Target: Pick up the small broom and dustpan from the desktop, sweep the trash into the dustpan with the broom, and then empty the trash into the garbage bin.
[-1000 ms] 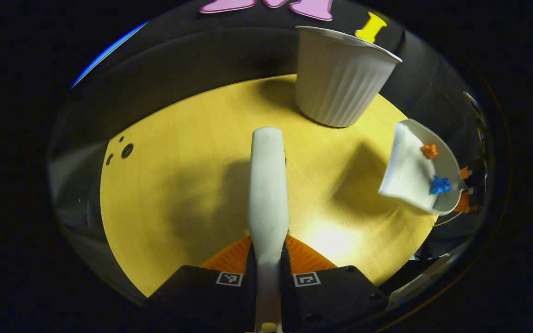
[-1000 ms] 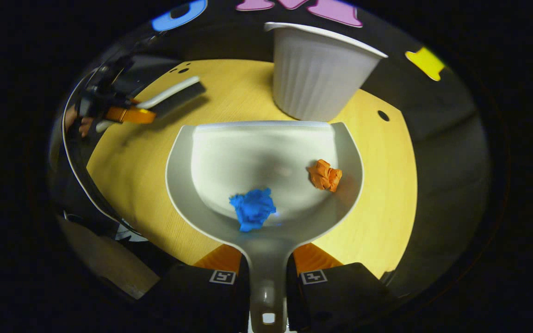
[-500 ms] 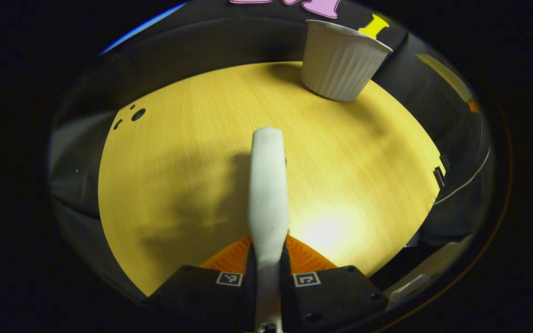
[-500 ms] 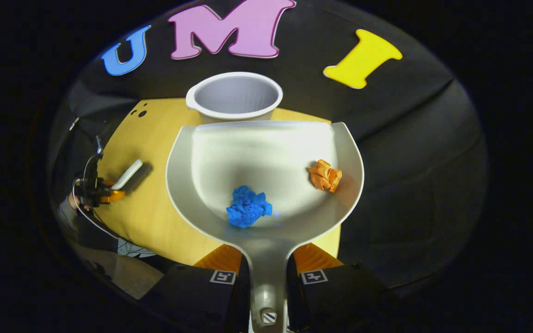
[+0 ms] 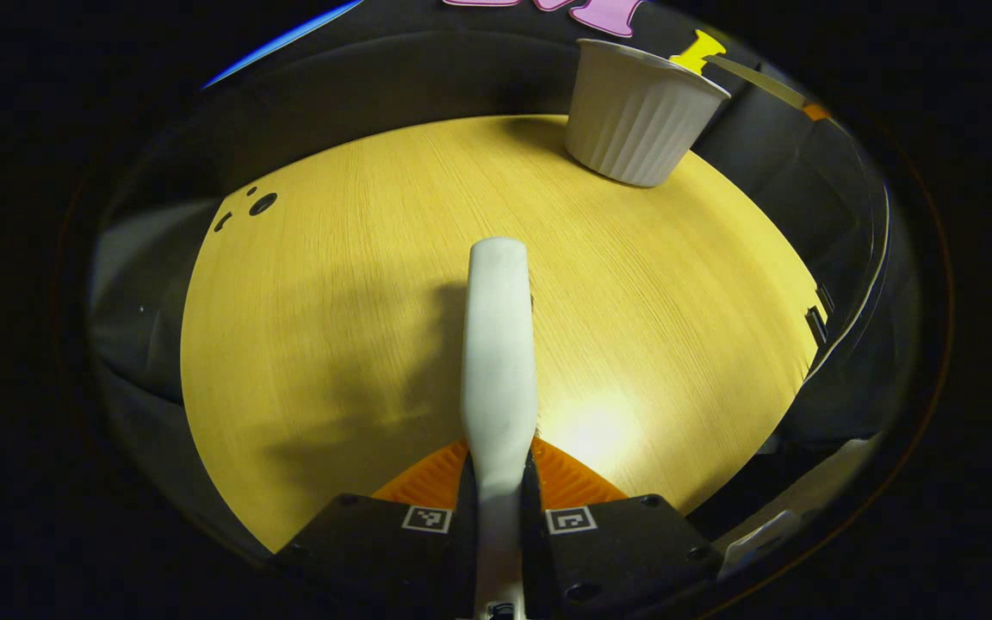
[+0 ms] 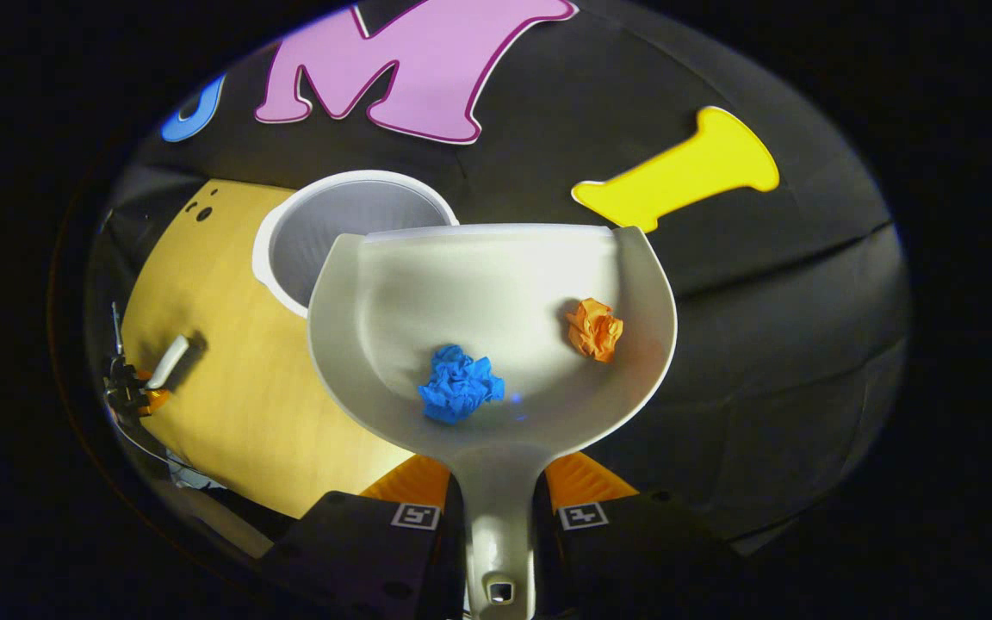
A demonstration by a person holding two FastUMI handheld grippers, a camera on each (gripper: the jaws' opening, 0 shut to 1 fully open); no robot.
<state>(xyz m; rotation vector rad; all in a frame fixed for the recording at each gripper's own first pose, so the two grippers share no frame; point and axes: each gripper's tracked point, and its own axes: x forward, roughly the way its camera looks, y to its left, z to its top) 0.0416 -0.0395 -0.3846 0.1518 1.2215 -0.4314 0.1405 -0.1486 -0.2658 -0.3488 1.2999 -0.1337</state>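
My right gripper [image 6: 496,482] is shut on the handle of the white dustpan [image 6: 496,284], held high in the air. A blue paper ball [image 6: 460,395] and an orange paper ball [image 6: 595,328] lie in the pan. The pan's front left edge overlaps the open mouth of the white ribbed bin [image 6: 332,232] below. My left gripper [image 5: 498,469] is shut on the white broom [image 5: 498,344], which points out over the yellow desktop [image 5: 332,301]. The bin [image 5: 638,116] stands at the desk's far right edge. In the right gripper view, the left gripper [image 6: 130,392] with the broom [image 6: 169,362] is small at lower left.
The round yellow desktop [image 6: 220,379] has small dark holes [image 5: 262,203] near its far left edge. Black cloth walls surround the desk. A dark slot [image 5: 816,325] sits at the desk's right rim.
The right gripper has risen and moved forward with the dustpan, so the bin's mouth now sits under the pan's left edge. The left gripper and broom have barely moved.
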